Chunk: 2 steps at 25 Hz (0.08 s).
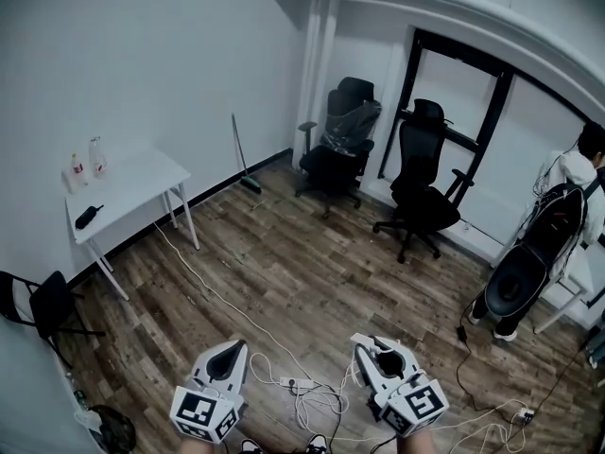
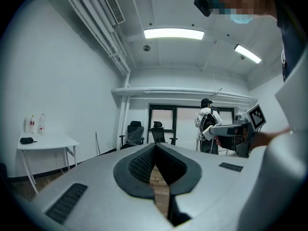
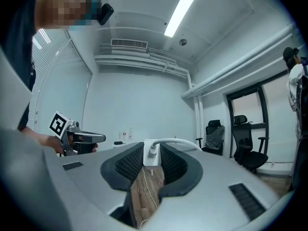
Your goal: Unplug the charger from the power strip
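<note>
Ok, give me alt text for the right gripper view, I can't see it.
The right gripper holds a white charger between its jaws, its white cable arching off to the right. Behind are a white wall, the left gripper at far left, and two black office chairs at right.

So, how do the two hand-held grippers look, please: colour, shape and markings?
Both the left gripper and the right gripper have smooth light grey shells that taper toward the jaws, with a dark rim and black ribbed pads. Each carries a white cube with black square markers at the rear.
</note>
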{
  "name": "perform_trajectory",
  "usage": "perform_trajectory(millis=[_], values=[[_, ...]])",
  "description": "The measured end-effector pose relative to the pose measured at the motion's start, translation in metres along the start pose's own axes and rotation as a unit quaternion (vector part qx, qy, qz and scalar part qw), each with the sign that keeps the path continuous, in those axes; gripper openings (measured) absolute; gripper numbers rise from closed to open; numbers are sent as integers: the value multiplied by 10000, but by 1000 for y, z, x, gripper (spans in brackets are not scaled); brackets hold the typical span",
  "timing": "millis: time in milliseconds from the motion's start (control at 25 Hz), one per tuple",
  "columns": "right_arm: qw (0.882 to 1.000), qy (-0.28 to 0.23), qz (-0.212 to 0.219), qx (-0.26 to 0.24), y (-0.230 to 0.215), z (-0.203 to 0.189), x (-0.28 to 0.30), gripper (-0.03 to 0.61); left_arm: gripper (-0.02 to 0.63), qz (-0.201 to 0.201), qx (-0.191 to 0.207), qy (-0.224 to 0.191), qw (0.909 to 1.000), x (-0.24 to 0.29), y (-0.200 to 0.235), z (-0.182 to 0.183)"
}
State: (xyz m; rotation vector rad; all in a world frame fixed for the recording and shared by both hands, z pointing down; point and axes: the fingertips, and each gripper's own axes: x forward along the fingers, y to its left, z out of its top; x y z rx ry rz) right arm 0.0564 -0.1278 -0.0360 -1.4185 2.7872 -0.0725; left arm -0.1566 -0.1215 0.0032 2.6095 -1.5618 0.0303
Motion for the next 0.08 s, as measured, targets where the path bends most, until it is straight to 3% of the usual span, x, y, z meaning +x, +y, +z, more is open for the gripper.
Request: perform_trajectory(millis=[80], values=[[10000,44,27,-34,1,-3,1,107,18,43,16,-1,10000,-3,3,2]])
